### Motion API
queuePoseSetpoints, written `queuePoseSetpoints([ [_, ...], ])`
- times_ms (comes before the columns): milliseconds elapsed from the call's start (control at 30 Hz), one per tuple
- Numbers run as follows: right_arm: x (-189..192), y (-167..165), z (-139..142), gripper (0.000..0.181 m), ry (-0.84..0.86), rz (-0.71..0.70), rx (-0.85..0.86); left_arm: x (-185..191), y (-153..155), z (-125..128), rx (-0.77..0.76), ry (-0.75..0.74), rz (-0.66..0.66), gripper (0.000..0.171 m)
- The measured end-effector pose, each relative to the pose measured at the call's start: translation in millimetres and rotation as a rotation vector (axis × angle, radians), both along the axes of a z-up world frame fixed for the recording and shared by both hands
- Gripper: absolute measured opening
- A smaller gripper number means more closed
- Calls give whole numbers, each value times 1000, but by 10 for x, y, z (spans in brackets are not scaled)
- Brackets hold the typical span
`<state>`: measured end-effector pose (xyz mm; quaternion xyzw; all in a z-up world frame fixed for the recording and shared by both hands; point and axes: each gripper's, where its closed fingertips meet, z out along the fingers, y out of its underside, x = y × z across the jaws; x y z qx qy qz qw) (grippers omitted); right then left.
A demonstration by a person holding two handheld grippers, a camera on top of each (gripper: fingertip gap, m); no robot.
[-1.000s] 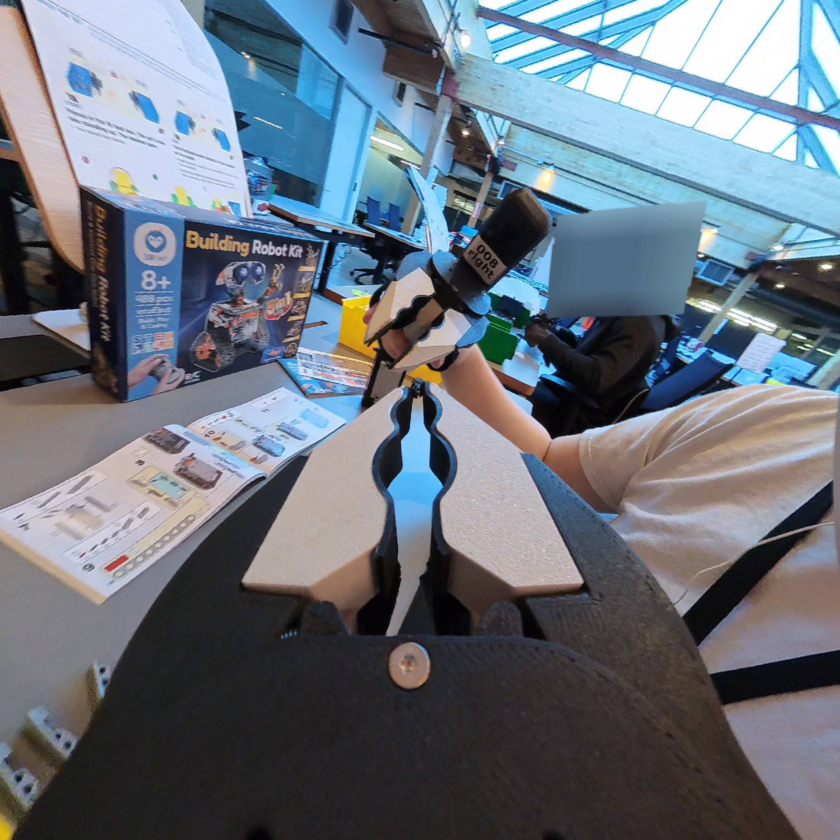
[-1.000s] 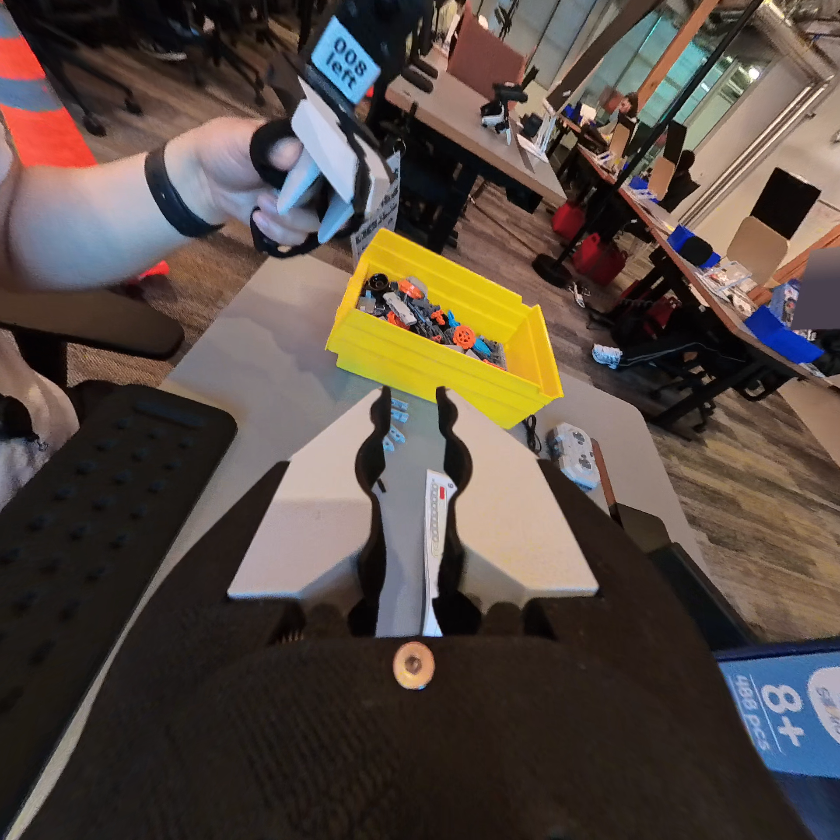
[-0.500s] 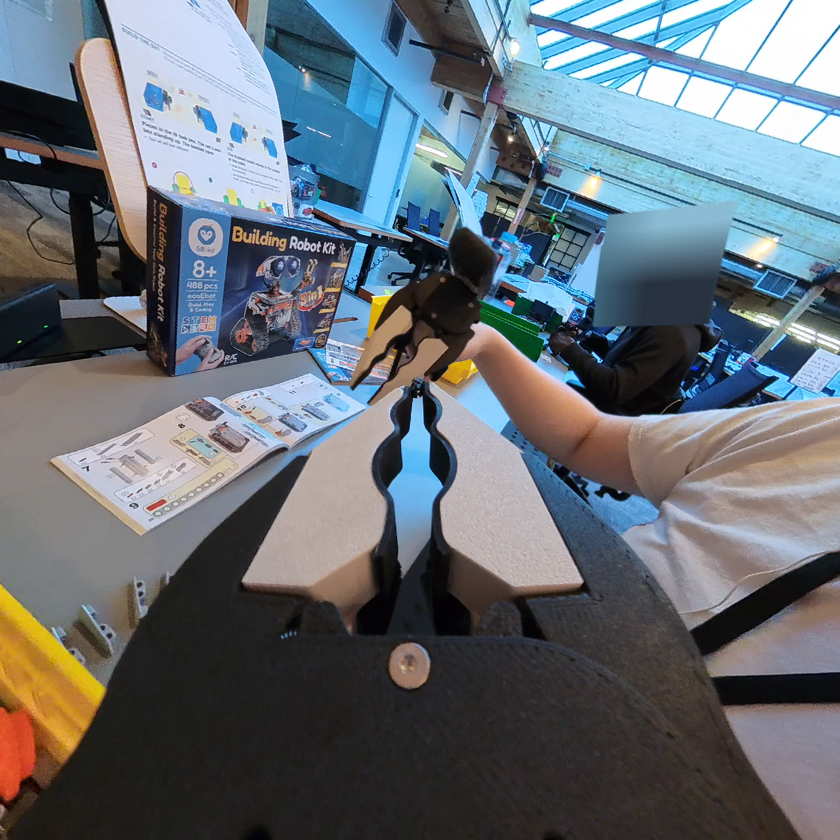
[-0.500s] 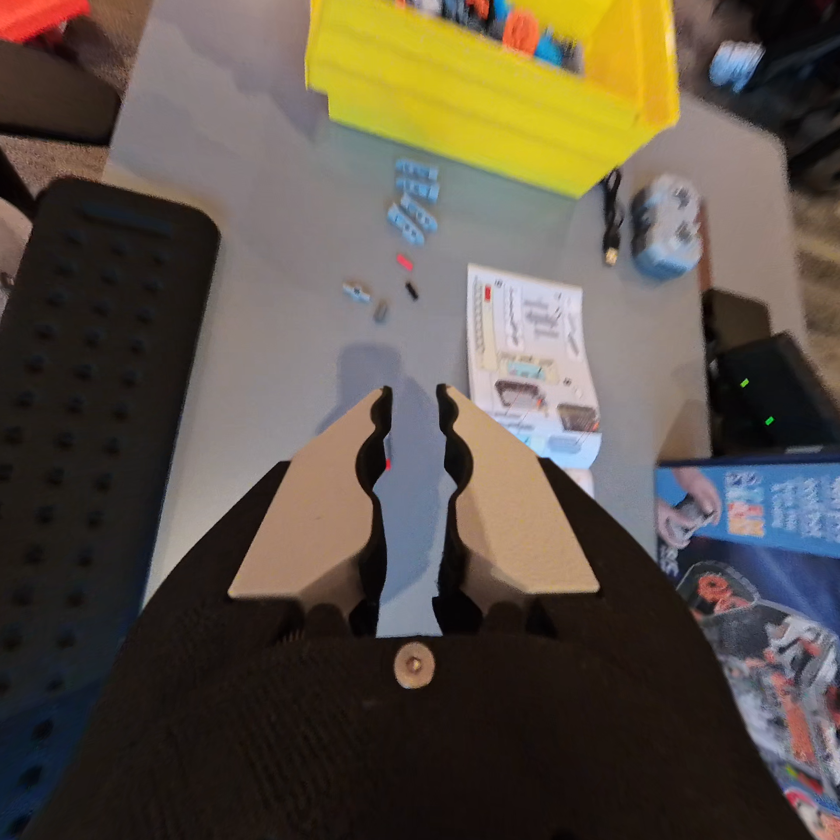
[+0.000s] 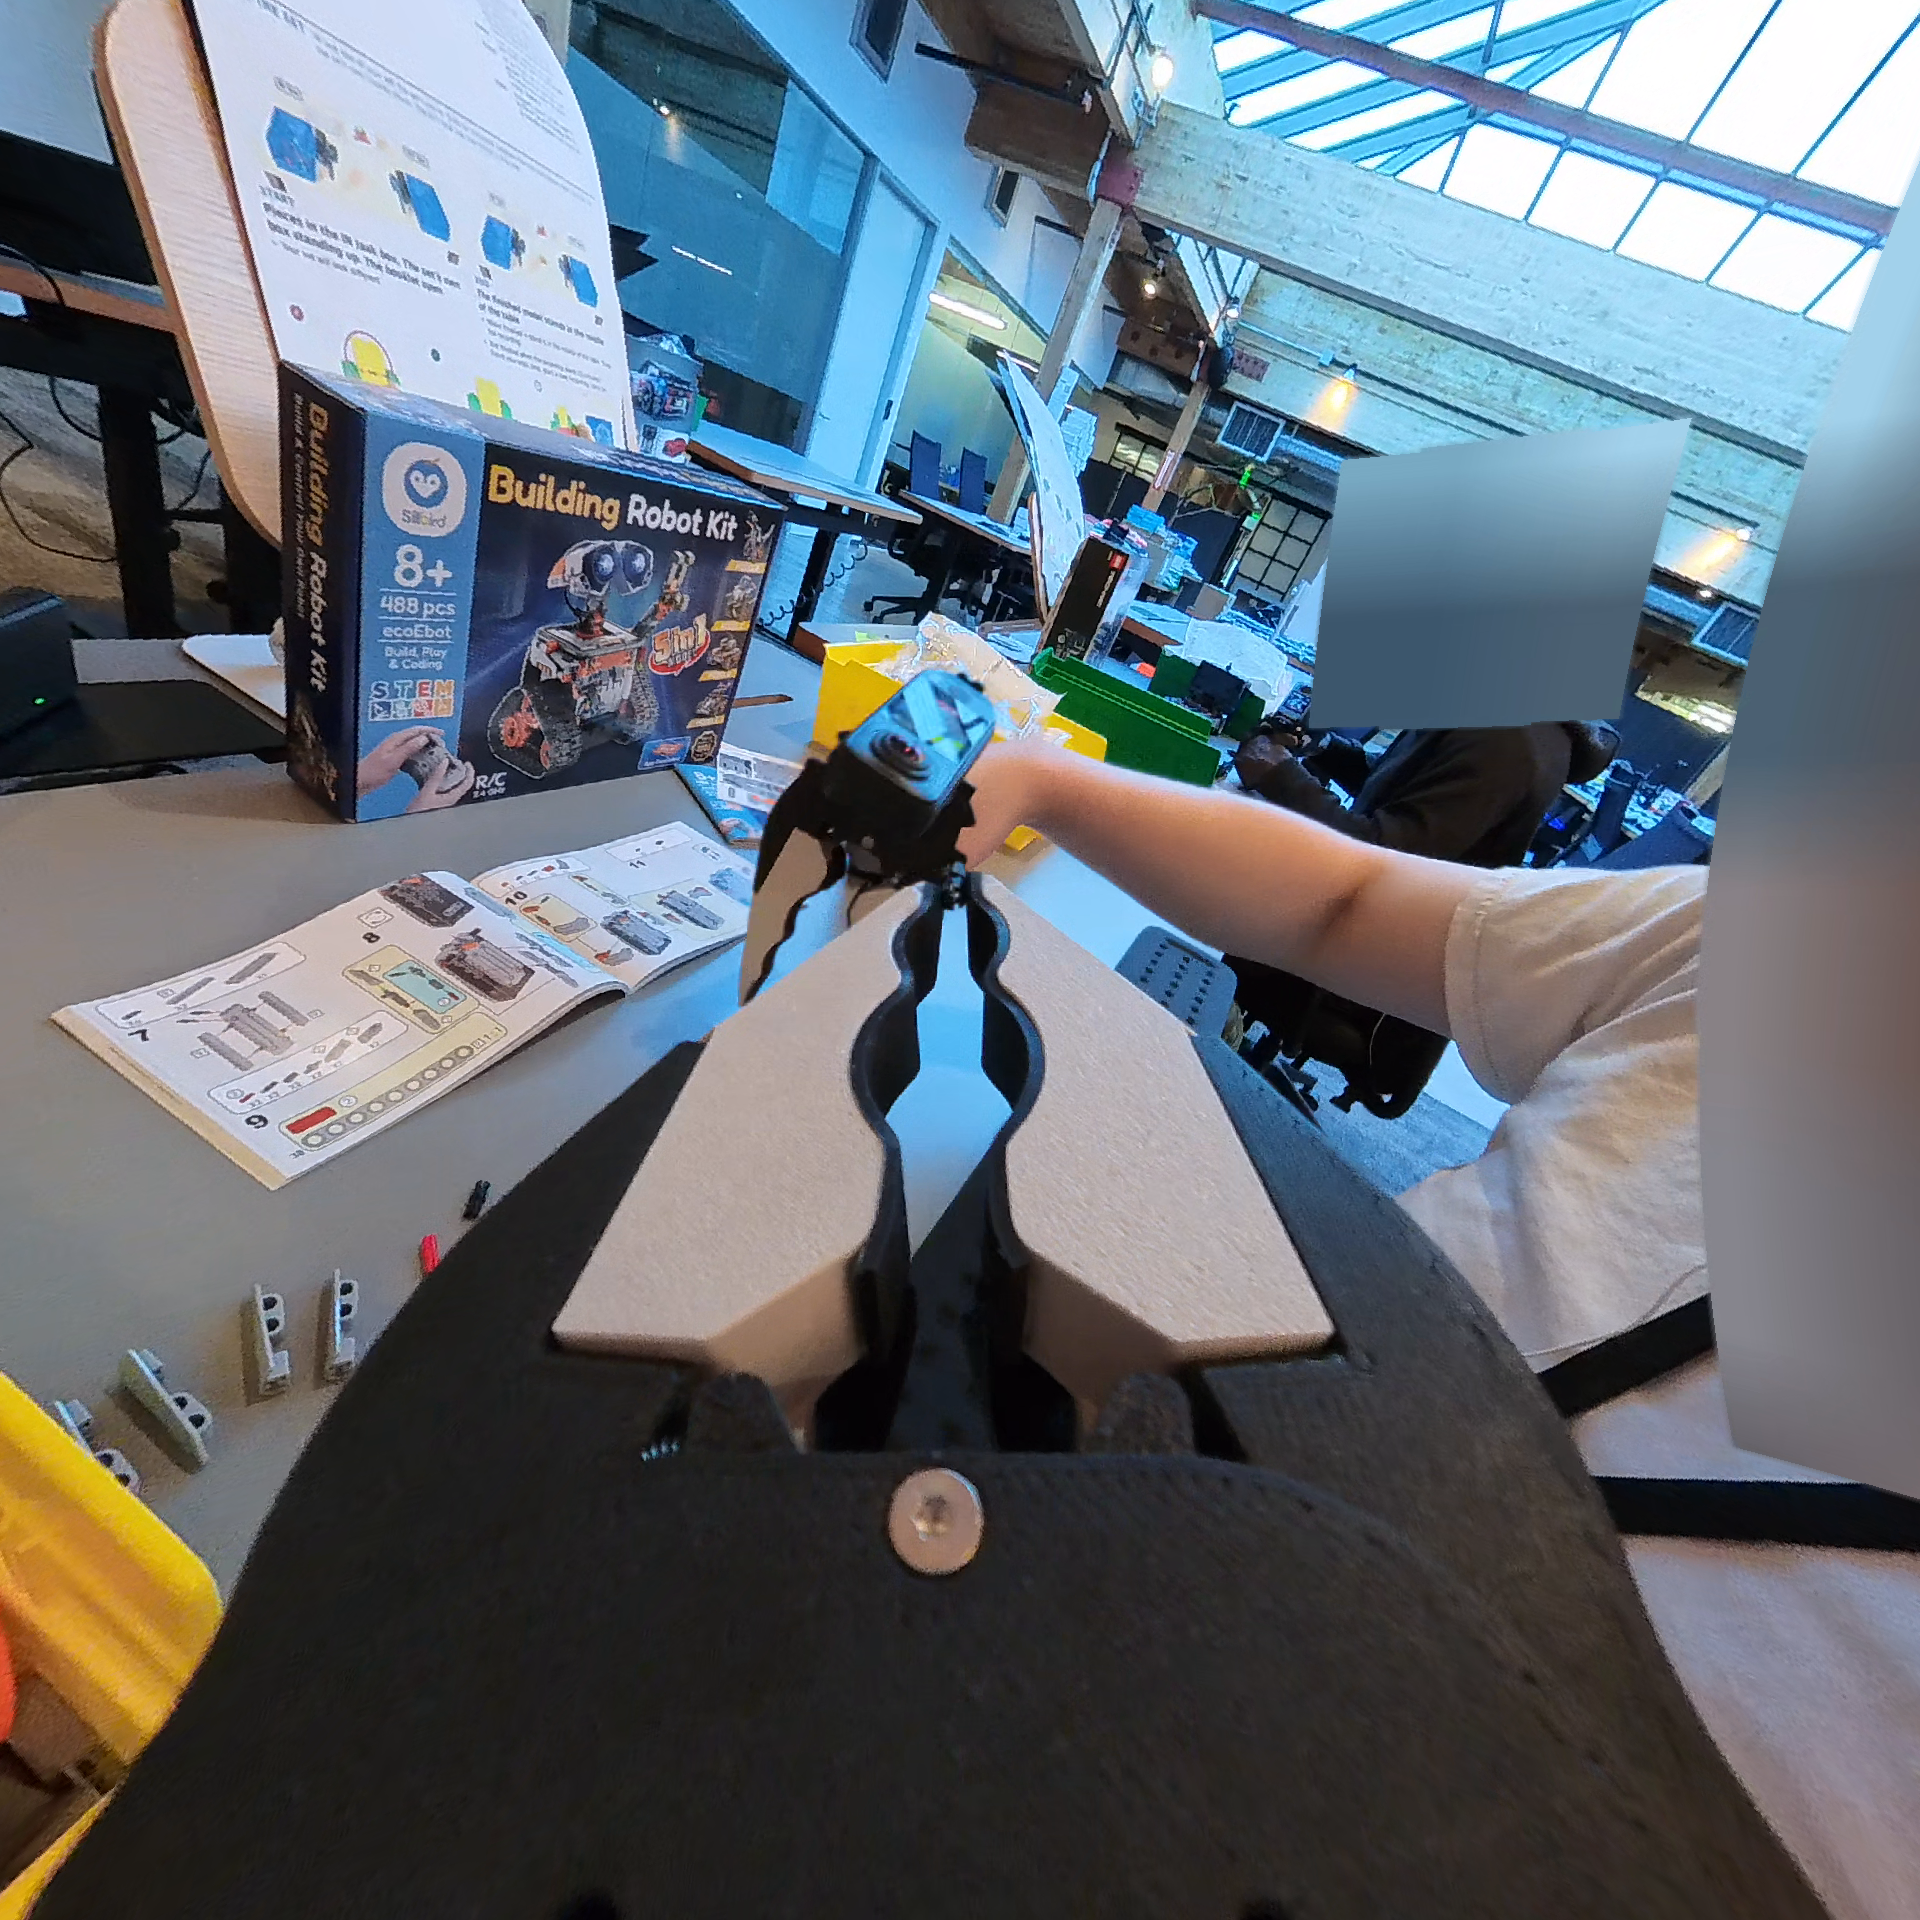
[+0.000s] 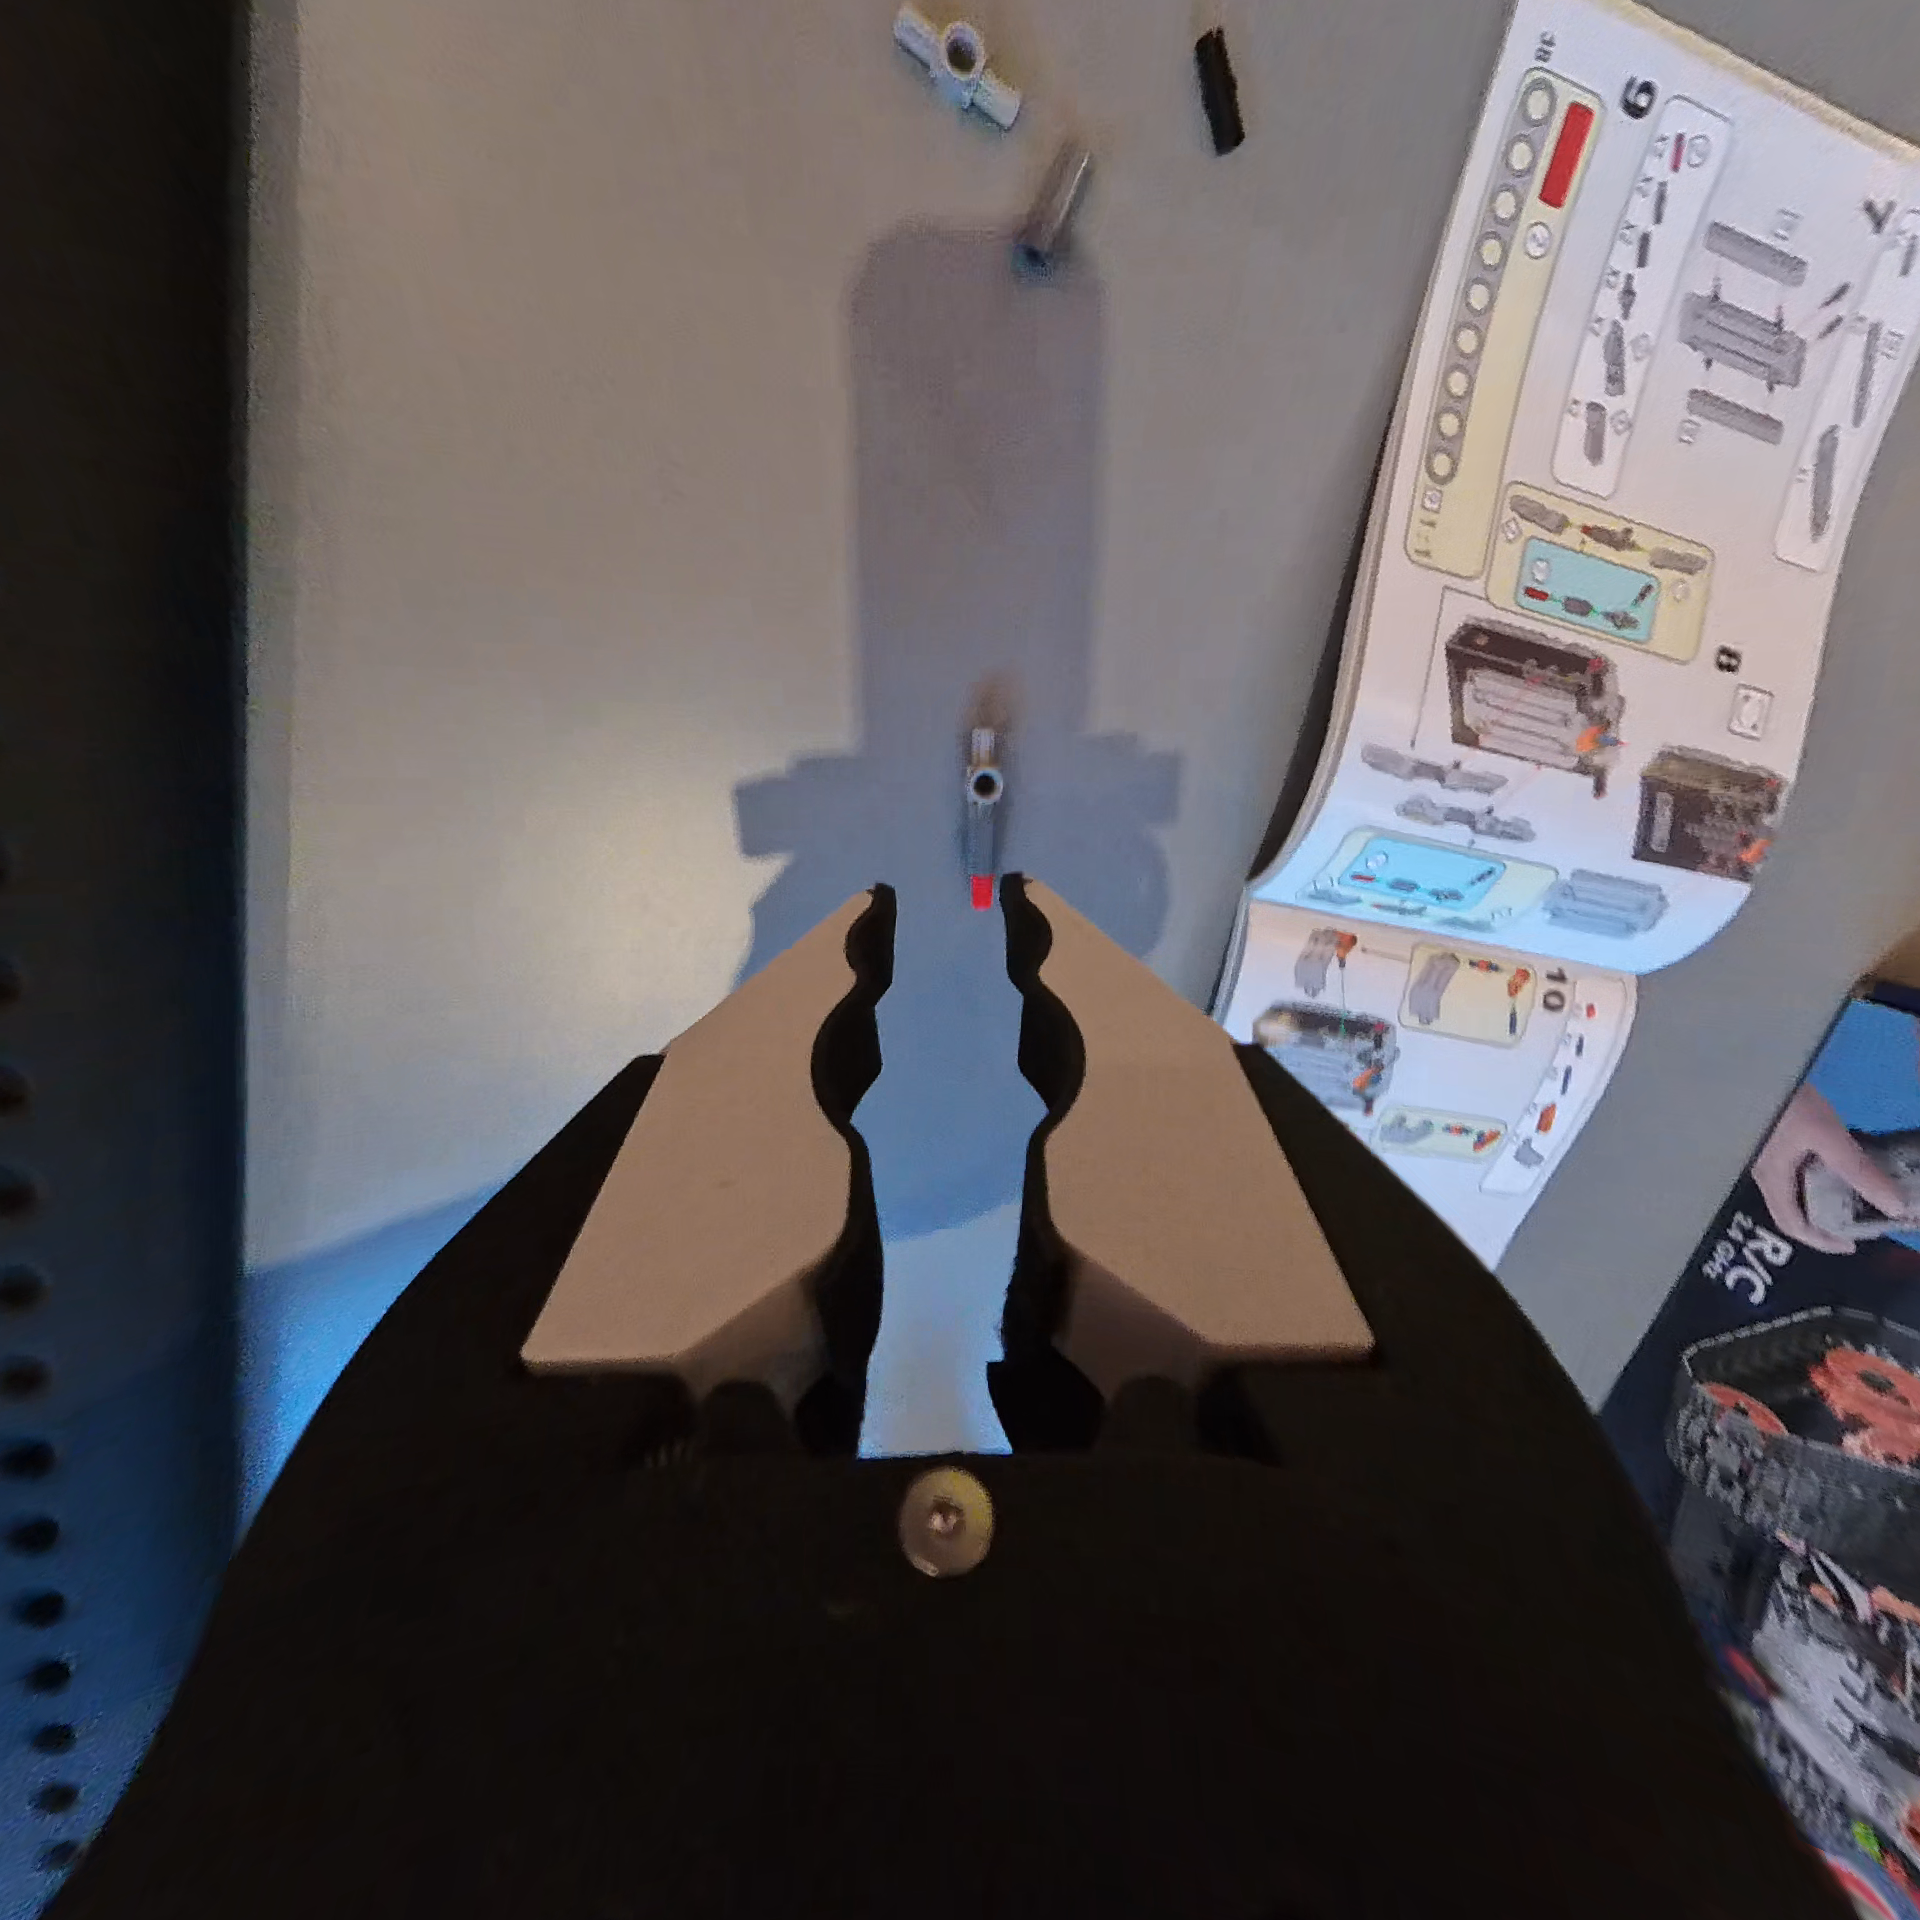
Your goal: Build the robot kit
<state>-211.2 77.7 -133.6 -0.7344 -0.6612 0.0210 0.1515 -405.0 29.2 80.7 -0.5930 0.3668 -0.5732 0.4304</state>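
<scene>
Right claw: open, empty, pointed down at the tabletop. A small grey pin with a red end lies just ahead of its tips, the red end between them. Booklet lies open to its right; more small parts lie farther ahead.

Left claw: fingers nearly together at the tips, gripping nothing, held above the tabletop. Grey parts and a yellow bin lie to its left; kit box stands beyond the booklet.

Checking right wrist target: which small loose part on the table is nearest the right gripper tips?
The grey connector with the red pin, just ahead of the open right gripper.
</scene>
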Motion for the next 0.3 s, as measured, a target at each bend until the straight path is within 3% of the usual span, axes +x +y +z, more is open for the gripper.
queuePoseSetpoints([
  [300, -167, 153, -191, 12, -9, 14, -53, -63, 14, -63, -13, 14, 5, 2],
])
